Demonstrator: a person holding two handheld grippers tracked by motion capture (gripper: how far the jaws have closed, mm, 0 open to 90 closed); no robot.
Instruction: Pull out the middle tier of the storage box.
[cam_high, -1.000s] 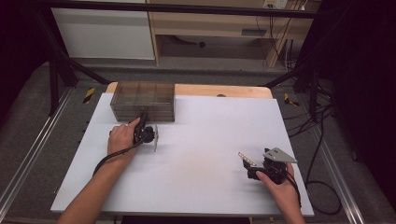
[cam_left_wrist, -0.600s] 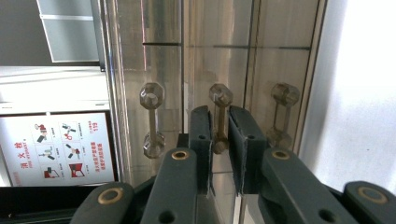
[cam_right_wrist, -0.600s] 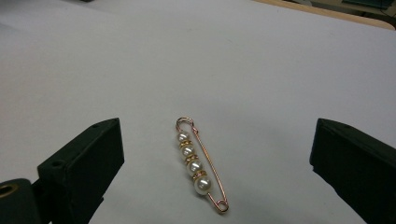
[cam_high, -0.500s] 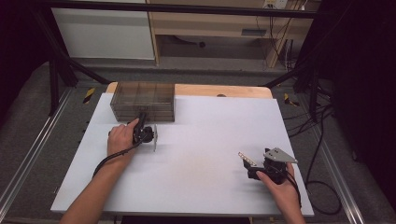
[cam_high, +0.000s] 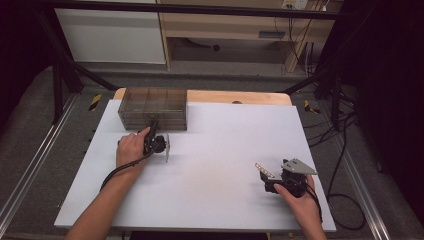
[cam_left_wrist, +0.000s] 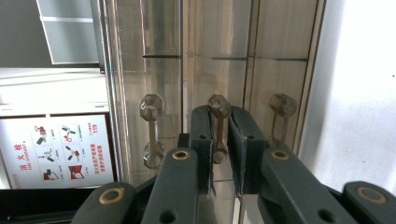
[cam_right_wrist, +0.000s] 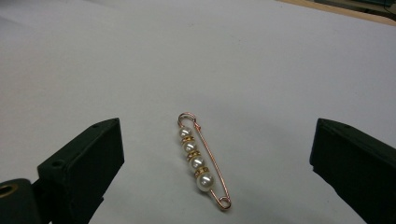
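High view: left gripper (cam_high: 156, 142) at the front of the smoky clear drawer box (cam_high: 152, 107); right gripper (cam_high: 280, 180) rests near the white table's (cam_high: 215, 150) right edge.

Left gripper view: jaws closed on the middle drawer handle (cam_left_wrist: 218, 128); whether the pads press it fully is hard to say.

Right gripper view: jaws wide open, pearl brooch pin (cam_right_wrist: 200, 161) lying on the table between them, untouched.

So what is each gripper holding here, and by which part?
The left gripper has its jaws closed on the middle drawer handle of the clear drawer box. The right gripper holds nothing.
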